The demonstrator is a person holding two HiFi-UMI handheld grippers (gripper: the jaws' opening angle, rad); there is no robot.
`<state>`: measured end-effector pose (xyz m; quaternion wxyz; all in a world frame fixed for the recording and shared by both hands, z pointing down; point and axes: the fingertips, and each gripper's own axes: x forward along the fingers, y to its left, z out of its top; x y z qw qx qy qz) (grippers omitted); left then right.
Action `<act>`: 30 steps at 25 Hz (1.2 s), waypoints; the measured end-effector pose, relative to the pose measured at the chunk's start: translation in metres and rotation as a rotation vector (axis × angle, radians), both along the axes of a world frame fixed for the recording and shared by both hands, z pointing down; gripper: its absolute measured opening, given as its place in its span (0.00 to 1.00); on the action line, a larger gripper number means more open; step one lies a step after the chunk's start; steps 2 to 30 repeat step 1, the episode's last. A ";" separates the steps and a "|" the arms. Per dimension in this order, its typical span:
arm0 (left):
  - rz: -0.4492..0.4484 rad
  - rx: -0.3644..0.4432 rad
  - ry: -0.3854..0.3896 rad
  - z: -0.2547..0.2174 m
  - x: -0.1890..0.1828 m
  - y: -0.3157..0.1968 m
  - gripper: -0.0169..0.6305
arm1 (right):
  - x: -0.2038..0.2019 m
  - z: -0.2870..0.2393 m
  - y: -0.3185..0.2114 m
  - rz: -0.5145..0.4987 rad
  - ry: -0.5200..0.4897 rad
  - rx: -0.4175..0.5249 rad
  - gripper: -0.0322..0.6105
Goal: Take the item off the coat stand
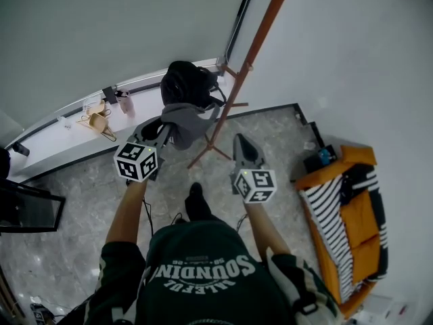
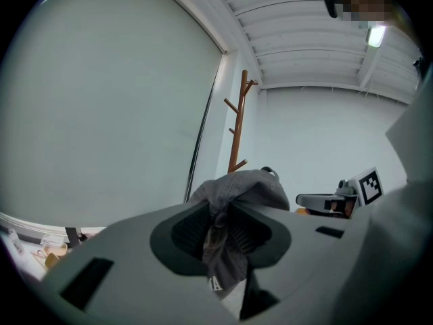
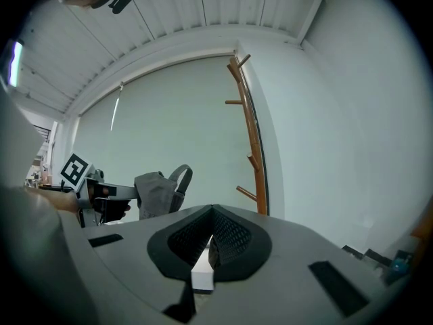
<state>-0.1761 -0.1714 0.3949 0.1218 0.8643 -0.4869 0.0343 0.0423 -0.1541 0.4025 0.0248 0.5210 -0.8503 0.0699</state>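
At the far left a pale window ledge is running along the edge of the floor, with a few small things lying on it, none of them part of the job.

Next comes the left tool, which is pointing roughly level toward the corner of the room. Its jaws are standing partly closed and are pinching a fold of the grey fabric item. In the left gripper view the cloth is bunching up over the left tool and trailing down between the ribbed pads. A darker, strapped part is sitting on top of the grey in the head view, and I cannot tell whether it is one piece with it.

The item is hanging in the air just left of the wooden coat stand, whose feet are spreading on the floor near the corner. From the right gripper view the item is showing clear wall between itself and the stand, and the pegs in sight are looking bare.

Further right, the right tool is hovering level beside the stand, touching nothing. In its own view the right tool is showing its jaws drawn together, empty.

Judging by this, the lifting-off is looking done — what is remaining is only carrying the item away or setting it down.
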 end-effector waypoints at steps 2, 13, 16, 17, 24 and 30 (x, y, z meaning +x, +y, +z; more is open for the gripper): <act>0.000 0.000 0.000 0.000 0.000 0.000 0.16 | 0.000 0.001 0.001 0.000 0.001 -0.001 0.05; 0.000 0.000 0.000 0.000 0.000 0.000 0.16 | 0.000 0.001 0.001 0.000 0.001 -0.001 0.05; 0.000 0.000 0.000 0.000 0.000 0.000 0.16 | 0.000 0.001 0.001 0.000 0.001 -0.001 0.05; 0.000 0.000 0.000 0.000 0.000 0.000 0.16 | 0.000 0.001 0.001 0.000 0.001 -0.001 0.05; 0.000 0.000 0.000 0.000 0.000 0.000 0.16 | 0.000 0.001 0.001 0.000 0.001 -0.001 0.05; 0.000 0.000 0.000 0.000 0.000 0.000 0.16 | 0.000 0.001 0.001 0.000 0.001 -0.001 0.05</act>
